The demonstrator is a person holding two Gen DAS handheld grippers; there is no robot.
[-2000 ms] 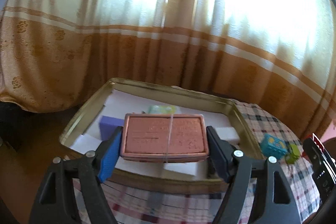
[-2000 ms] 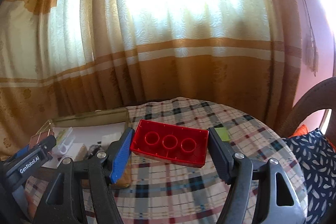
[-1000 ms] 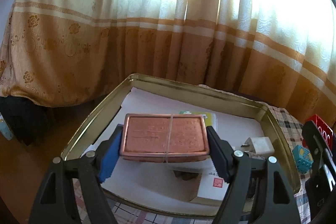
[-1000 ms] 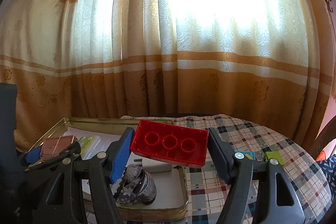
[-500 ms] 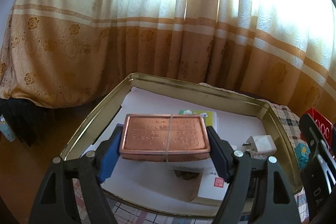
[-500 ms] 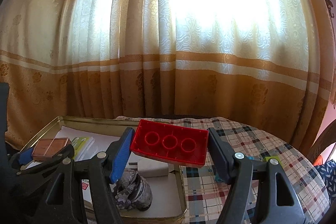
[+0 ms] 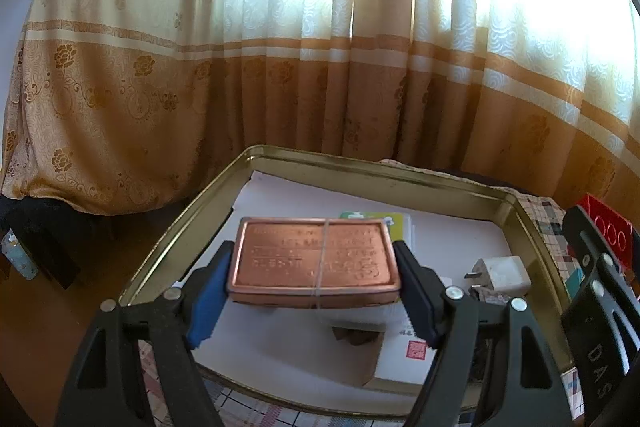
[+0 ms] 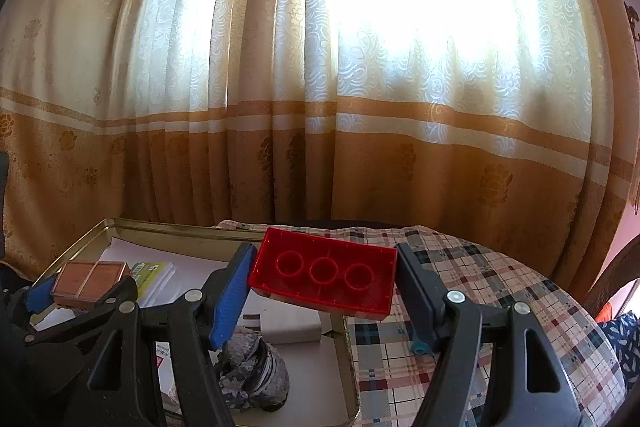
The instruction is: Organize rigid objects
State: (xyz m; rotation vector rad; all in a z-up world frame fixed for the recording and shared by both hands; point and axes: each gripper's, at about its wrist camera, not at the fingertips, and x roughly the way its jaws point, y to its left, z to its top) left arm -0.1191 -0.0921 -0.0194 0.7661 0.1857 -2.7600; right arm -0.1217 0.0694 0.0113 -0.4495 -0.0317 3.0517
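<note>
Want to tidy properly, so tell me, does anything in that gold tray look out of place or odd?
Mostly flat paper and cards lie in the gold tray. The crumpled grey patterned bundle near its front edge stands out, lying scrunched among them. A white plug adapter lies on its side.

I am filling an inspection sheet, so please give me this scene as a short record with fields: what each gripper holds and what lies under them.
left gripper: closed on copper tin, held above gold tray
right gripper: closed on red block, hollow side up, over tray's right edge
tray contents: white paper, green packet, white charger
table: plaid cloth
</note>
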